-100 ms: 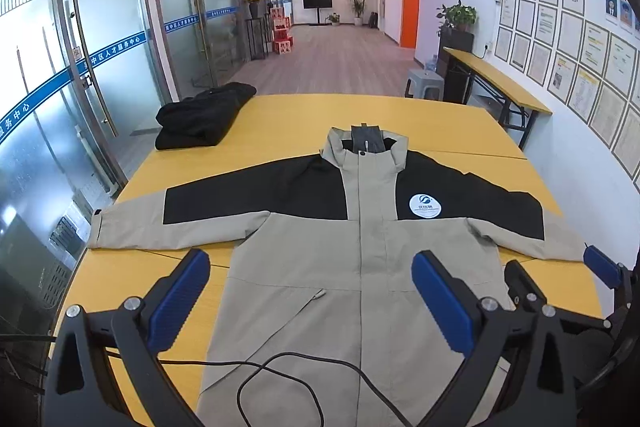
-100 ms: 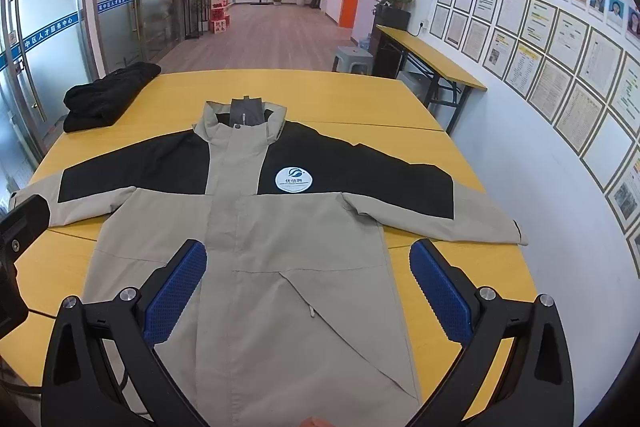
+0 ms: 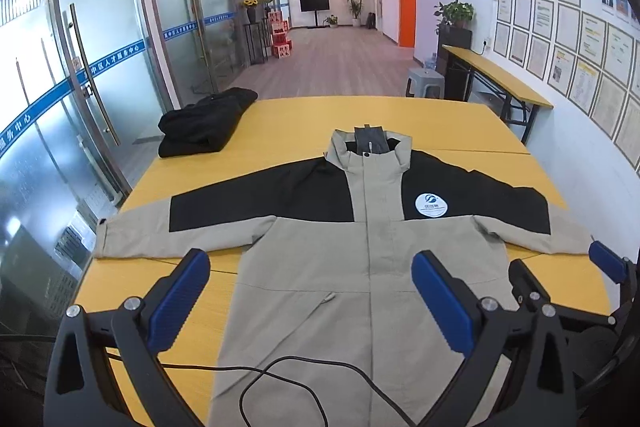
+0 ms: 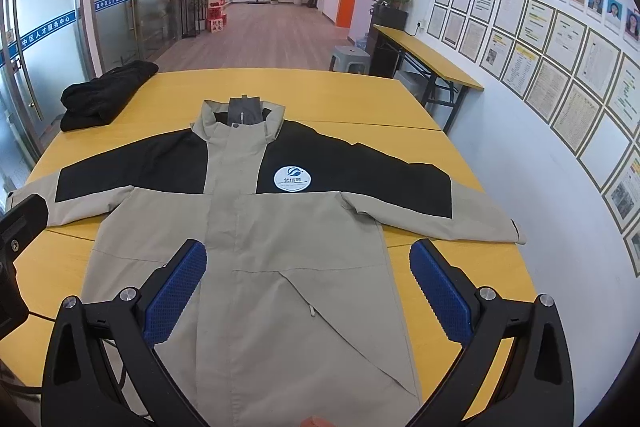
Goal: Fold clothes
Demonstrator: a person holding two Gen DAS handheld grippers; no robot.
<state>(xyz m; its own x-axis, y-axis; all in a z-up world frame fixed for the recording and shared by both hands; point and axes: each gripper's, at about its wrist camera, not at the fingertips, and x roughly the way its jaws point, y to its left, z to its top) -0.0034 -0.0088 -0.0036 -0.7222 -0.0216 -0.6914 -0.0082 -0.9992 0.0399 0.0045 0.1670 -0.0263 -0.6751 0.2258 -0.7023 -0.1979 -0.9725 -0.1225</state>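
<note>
Left hand-held gripper [image 3: 310, 297] and right hand-held gripper [image 4: 308, 285] both level, side by side, pointing forward, jaws spread wide with nothing between the blue pads [image 3: 180, 297], right unit's blue tip visible at the left view's edge.

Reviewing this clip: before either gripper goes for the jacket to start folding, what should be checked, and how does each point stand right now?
1. Jacket lies flat, front up, zipped: ok.
2. Both sleeves spread out to the sides on the table: ok.
3. Left gripper open and holding nothing: ok.
4. Right gripper open and holding nothing: ok.
5. Black cable lies across the jacket's lower part in the left wrist view and could snag in a fold: not ok.
6. Black garment on the far left corner lies apart from the jacket: ok.
</note>
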